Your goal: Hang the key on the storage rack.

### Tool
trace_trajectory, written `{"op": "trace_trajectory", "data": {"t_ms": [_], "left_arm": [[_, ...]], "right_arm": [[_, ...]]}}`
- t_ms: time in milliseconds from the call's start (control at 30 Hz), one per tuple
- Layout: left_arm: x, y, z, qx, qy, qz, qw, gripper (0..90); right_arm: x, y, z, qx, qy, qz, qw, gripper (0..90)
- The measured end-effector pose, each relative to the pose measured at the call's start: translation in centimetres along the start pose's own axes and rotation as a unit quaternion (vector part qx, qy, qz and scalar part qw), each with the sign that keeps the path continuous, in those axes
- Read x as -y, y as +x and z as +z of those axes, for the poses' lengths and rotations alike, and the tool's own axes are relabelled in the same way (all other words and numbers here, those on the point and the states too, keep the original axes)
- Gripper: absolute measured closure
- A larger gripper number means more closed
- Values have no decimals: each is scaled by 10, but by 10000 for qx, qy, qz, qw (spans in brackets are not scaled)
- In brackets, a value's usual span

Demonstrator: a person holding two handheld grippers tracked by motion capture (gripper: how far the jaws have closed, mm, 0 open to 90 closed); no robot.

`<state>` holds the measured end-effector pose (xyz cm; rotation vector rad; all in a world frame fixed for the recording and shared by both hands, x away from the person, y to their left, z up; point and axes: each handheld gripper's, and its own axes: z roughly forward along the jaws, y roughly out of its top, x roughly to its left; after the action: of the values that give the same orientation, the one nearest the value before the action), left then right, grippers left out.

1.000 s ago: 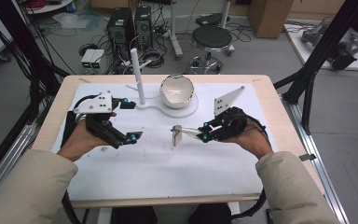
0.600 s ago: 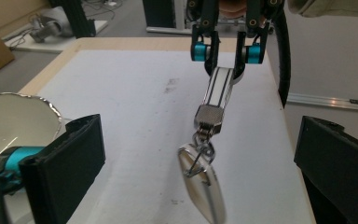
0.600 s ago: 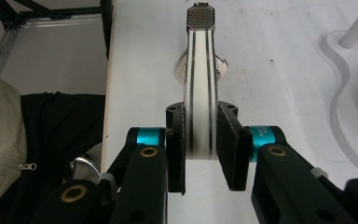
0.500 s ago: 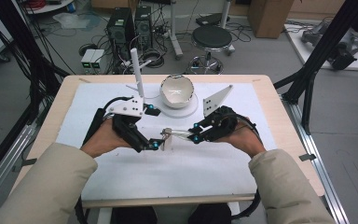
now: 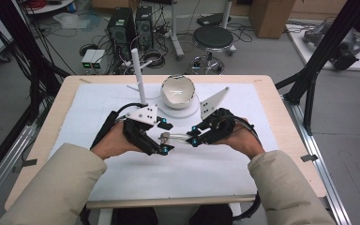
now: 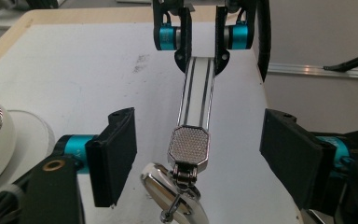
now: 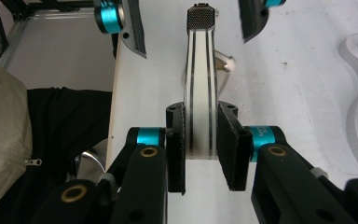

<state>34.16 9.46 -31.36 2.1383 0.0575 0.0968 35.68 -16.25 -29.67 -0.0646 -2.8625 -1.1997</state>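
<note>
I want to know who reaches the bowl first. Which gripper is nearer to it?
Left, slightly. The left gripper sits just in front of the bowl, toward its left; the right gripper, shut on the strap, is about level but further right.

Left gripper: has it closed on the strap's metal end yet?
No. In the left gripper view the left gripper stands wide open, a gap on each side of the strap's metal end.

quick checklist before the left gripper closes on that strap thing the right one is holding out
1. Right gripper clamped on the striped strap: ok.
2. Left gripper open, jaws wide: ok.
3. Strap's metal end between the left jaws: ok.
4. Metal end centred in the gap: ok, roughly.
5. Ring hanging below clear of the left jaws: cannot tell.
6. Bowl clear of both grippers: ok.
</note>
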Motion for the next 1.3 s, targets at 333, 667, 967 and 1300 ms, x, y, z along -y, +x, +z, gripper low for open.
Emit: {"op": "trace_trajectory", "data": {"t_ms": [333,667,967,1300], "left_arm": [[2,1,-1,90,214,8,9997,514],[3,0,-4,75,255,293,9992,732],[3,-1,-5,157,230,314,9991,743],[7,6,-12,-61,187,126,9997,743]], "right_arm": [[0,1,3,-18,48,-17,10000,749],[0,1,5,-55,64,-60,9999,748],[6,-1,7,-221,-145,-98,9996,719],[16,0,-4,718,-975,314,9921,4]]}}
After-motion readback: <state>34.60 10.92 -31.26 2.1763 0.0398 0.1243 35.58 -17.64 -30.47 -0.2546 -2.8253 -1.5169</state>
